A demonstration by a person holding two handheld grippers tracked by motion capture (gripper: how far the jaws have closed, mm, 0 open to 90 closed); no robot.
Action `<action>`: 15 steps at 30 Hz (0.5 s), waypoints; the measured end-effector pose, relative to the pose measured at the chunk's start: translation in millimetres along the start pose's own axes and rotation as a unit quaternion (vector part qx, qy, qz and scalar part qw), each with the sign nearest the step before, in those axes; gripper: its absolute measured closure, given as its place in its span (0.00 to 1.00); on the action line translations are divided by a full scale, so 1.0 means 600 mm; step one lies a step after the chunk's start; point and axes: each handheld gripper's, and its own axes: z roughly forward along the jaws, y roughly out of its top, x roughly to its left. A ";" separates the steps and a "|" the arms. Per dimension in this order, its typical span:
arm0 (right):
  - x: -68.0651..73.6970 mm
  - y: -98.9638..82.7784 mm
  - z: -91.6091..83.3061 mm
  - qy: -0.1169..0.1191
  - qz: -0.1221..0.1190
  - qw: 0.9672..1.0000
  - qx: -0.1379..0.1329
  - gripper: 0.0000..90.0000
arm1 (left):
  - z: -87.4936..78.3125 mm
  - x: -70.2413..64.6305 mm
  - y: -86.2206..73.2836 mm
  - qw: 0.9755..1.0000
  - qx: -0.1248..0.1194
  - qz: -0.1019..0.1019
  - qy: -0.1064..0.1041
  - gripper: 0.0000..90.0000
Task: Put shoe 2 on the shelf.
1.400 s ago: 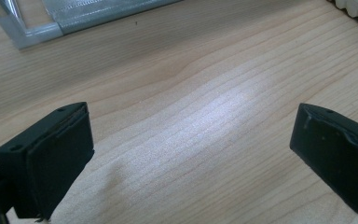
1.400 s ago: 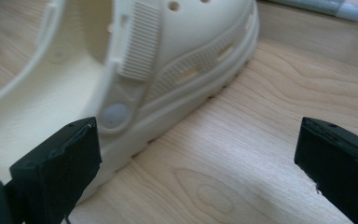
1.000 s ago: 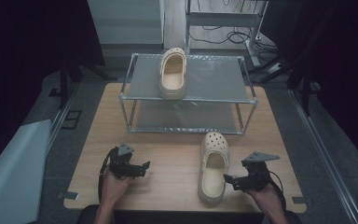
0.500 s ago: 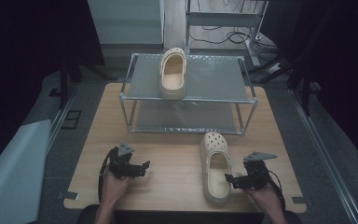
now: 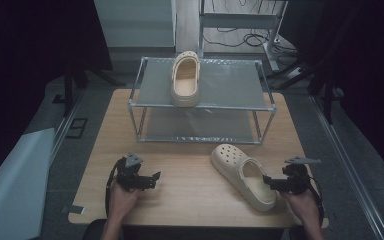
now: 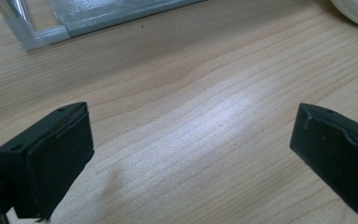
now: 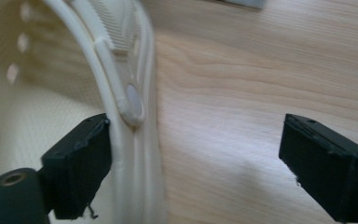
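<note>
- Left gripper: jaws wide apart over bare table.
- Right gripper: jaws wide, one inside the near clog, straddling its rim.
- Second clog on the rack top.

Matt wooden table (pale grain)

No text, label, brand, number or sign can be read on anything here.
</note>
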 end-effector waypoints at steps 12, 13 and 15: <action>0.004 0.027 0.008 0.059 -0.002 0.998 0.021 0.20 | 0.004 -0.001 0.001 1.000 0.003 0.000 -0.004 0.00; 0.005 0.031 0.013 0.068 0.005 0.997 0.027 0.22 | 0.004 -0.001 0.001 1.000 0.005 0.001 -0.004 0.00; 0.010 0.040 0.026 0.073 0.007 0.996 0.041 0.24 | 0.005 -0.002 0.001 1.000 0.006 0.003 -0.004 0.00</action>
